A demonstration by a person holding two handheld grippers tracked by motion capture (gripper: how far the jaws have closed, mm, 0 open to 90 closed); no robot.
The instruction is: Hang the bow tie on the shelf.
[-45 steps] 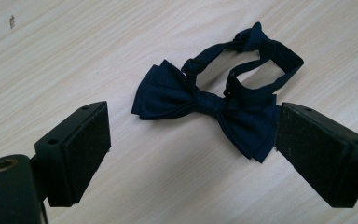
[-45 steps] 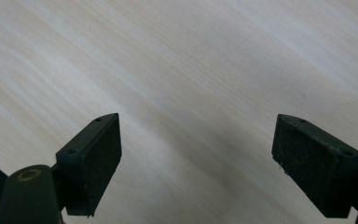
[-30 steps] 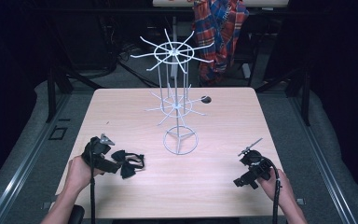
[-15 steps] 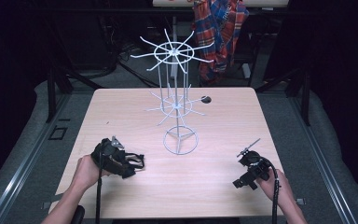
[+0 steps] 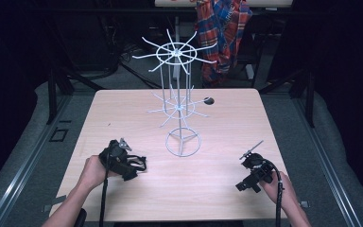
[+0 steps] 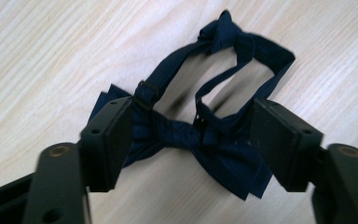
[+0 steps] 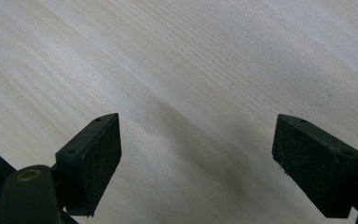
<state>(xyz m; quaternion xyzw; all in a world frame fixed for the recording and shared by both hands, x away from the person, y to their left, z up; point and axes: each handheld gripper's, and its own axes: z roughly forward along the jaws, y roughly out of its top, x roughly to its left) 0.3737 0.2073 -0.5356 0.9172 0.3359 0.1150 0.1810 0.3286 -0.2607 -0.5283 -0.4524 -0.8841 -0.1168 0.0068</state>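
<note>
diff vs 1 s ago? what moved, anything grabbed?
The left gripper moved right over the navy bow tie, and its open jaws now straddle the bow; nothing is clamped yet. The right gripper, the white wire rack and the table stayed put.

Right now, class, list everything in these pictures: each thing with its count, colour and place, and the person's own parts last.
Table: one, light wood, centre of the high view.
Wire rack: one, white, two tiers of spokes on a ring base, standing mid-table.
Hole: one, dark, in the tabletop right of the rack.
Bow tie: one, navy, strap looped, flat on the table between the left gripper's open fingers.
Plaid cloth: one, red and blue, hanging behind the table.
Left gripper: one, black, open around the bow tie, near left.
Right gripper: one, black, open over bare wood, near right.
Forearms: two, bottom edge.
</note>
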